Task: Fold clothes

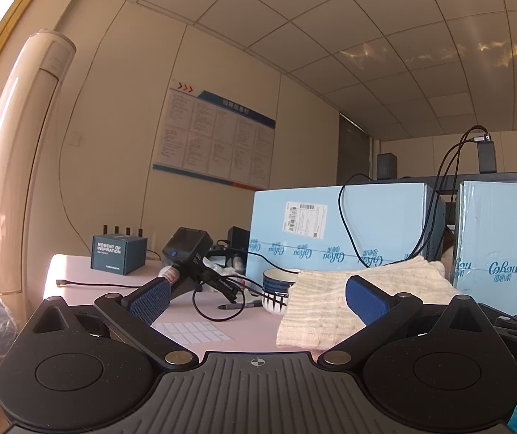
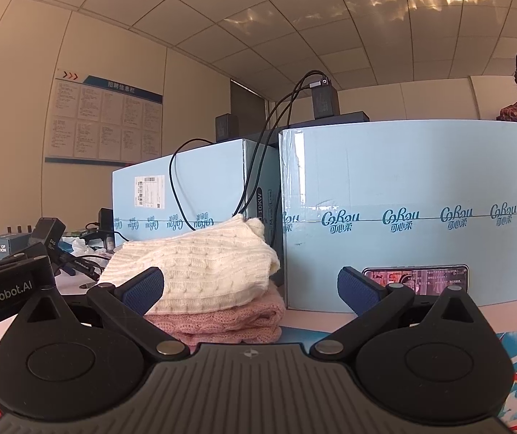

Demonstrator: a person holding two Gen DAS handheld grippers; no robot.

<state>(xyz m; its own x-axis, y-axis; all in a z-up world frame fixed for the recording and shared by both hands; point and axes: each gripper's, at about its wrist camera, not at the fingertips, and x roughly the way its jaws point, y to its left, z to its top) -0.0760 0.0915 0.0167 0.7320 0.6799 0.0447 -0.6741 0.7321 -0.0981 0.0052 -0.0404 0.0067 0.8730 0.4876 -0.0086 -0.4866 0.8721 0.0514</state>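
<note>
The left claw (image 1: 256, 298) hung apart and empty, low over the tabletop (image 1: 251, 329). Ahead lay the cream knit (image 2: 193, 267), folded atop the pink knit (image 2: 222, 322), likely stacked against the boxes (image 2: 414, 213) as finished. The right claw (image 2: 251, 291) gaped empty too.

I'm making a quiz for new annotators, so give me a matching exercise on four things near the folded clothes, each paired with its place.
Things:
1. cream sweater
2. pink sweater
3. phone
4. striped bowl

Places:
A. leaning against the front of the right blue box
B. at the bottom of the folded stack
C. on the table, left of the stack
D. on top of the folded stack

Pairs: 1-D, 2-B, 3-A, 4-C
</note>
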